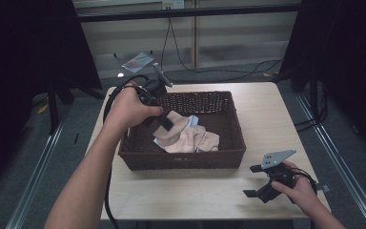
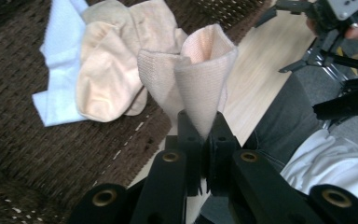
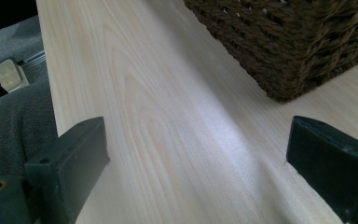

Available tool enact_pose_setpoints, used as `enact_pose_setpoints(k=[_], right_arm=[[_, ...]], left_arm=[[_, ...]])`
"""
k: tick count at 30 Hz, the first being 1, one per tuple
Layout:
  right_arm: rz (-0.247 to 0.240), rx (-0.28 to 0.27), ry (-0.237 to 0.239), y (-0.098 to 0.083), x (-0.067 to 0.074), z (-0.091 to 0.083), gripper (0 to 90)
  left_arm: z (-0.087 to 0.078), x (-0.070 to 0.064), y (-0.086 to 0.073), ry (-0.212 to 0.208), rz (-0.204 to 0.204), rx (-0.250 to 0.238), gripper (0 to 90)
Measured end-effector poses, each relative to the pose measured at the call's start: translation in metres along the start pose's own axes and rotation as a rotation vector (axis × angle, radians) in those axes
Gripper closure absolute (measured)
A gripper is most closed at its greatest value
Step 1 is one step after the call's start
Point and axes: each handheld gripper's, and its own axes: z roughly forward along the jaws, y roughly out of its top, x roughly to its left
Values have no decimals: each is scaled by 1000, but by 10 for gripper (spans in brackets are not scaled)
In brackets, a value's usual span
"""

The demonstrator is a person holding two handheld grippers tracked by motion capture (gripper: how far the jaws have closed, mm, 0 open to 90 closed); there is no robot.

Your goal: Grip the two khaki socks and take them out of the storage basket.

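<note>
Your left gripper (image 2: 199, 133) clenched on sock (image 2: 200, 79); lift clear of basket (image 1: 228, 157) rim. Right gripper (image 1: 252, 180) gapes idle; keep it parked.

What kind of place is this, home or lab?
Probably a lab or recording setup, not a home: a bare wooden table ringed by black curtains, loose cables on the floor, and a wicker basket of socks as the work in hand.
</note>
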Motion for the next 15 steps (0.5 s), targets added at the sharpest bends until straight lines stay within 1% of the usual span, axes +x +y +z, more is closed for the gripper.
enact_pose_setpoints(k=[6,8,9,11,13,14,15], right_arm=[[-1,2,-2,0,0,0,51],[3,-2,2,0,0,0,51],[2,-1,-2,0,0,0,51],[1,-5,2,0,0,0,51],[2,-3,3,0,0,0,51],[3,0,-1,0,0,0,51],[2,-1,-1,0,0,0,51]], left_arm=[[3,-4,-2,-3,18,15,868],[4,-5,-3,-5,23,10,869],[6,-6,-4,-11,27,15,869],[7,-7,-5,-11,25,10,868],[10,-8,-6,-13,36,17,868],[11,-9,-7,-14,35,14,868],[13,-9,-8,-22,35,18,869]])
